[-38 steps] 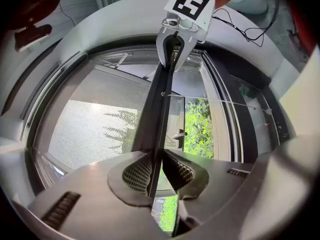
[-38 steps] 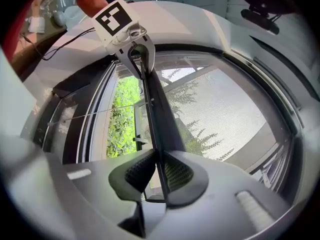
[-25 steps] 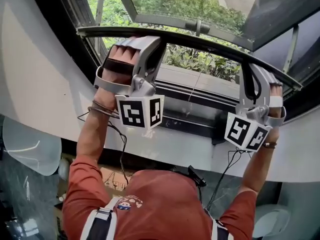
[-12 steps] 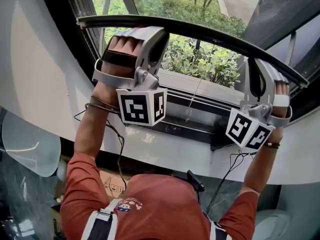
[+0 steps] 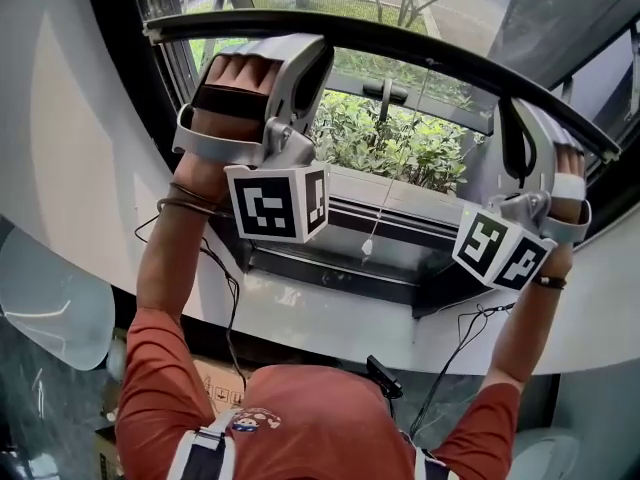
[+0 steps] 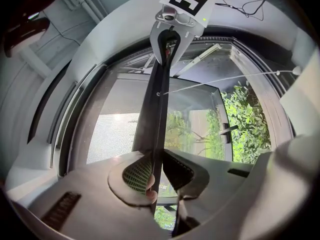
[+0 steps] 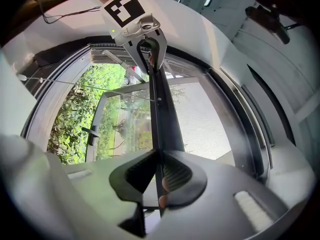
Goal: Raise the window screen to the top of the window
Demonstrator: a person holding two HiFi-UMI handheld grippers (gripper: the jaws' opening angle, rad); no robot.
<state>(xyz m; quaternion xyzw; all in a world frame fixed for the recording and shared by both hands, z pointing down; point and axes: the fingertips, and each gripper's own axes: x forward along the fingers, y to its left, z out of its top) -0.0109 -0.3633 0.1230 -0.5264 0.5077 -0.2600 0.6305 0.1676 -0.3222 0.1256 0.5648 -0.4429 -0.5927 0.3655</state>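
Note:
The window screen's dark bottom bar [image 5: 400, 43] runs across the top of the head view. My left gripper [image 5: 292, 46] is shut on it near its left end, and my right gripper [image 5: 522, 110] is shut on it near its right end. In the left gripper view the bar [image 6: 152, 109] passes between the jaws of the left gripper [image 6: 156, 171], which are pressed on it. The right gripper view shows the bar [image 7: 162, 109] clamped the same way in the right gripper [image 7: 160, 173]. The grey mesh [image 7: 200, 119] hangs on the far side of the bar.
A thin pull cord with a small knob [image 5: 368, 248] hangs from the bar over the dark sill [image 5: 330, 268]. A window handle [image 5: 385, 93] and green bushes [image 5: 400, 143] show through the glass. White curved wall [image 5: 70, 148] frames the window on both sides.
Both grippers have risen together with the bar held in them. More glass and bushes now show beneath the bar, and the cord's knob has come into view.

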